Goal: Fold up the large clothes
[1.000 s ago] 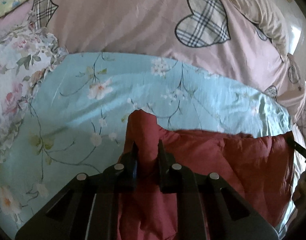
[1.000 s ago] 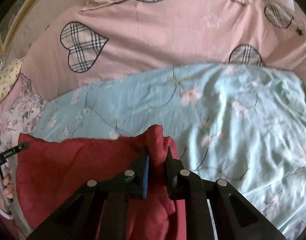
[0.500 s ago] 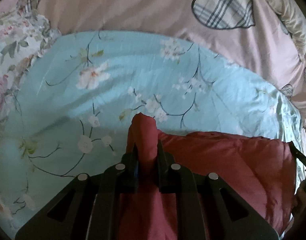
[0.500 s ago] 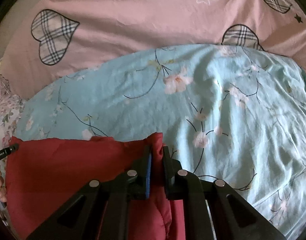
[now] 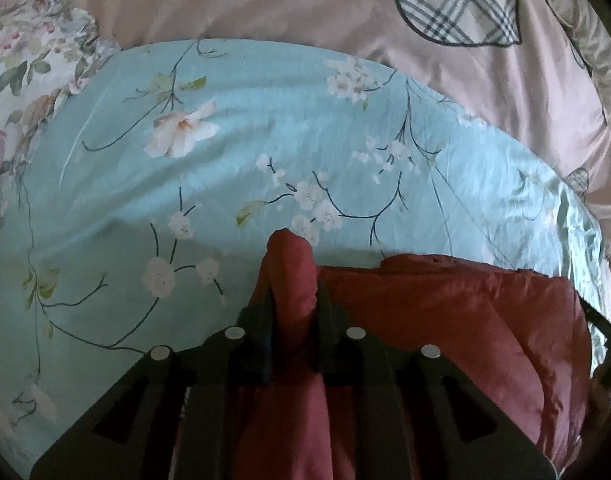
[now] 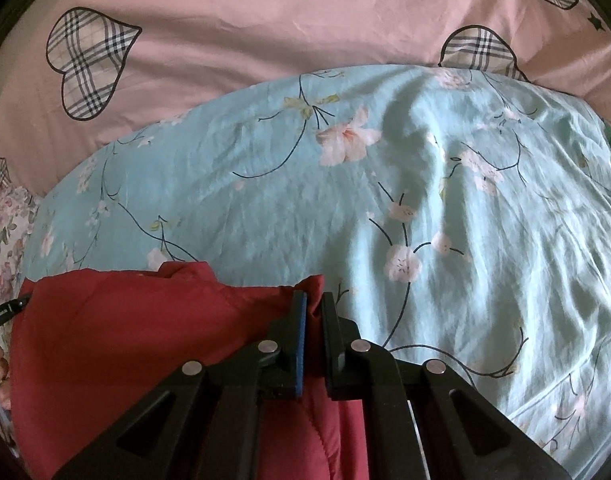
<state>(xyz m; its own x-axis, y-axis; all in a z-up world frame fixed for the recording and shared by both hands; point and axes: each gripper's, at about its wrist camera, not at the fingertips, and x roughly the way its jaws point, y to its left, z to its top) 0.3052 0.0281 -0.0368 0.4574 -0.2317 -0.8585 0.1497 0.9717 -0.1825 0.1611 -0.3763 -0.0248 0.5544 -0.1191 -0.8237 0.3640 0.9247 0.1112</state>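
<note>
Both grippers hang low over the blue flowered sheet (image 6: 425, 184), each on one corner of the red padded garment (image 6: 125, 340). The right gripper (image 6: 314, 308) pinches its corner tight. The left gripper (image 5: 292, 300) has just been easing apart, a thick red fold between its jaws, pads touching it.

A padded red garment (image 5: 445, 312) lies low across a light blue floral sheet (image 5: 233, 160). Its upper edge runs roughly straight, with a small hump near the middle. Each top corner bunches into an upright fold. The fabric looks thick and softly creased.
</note>
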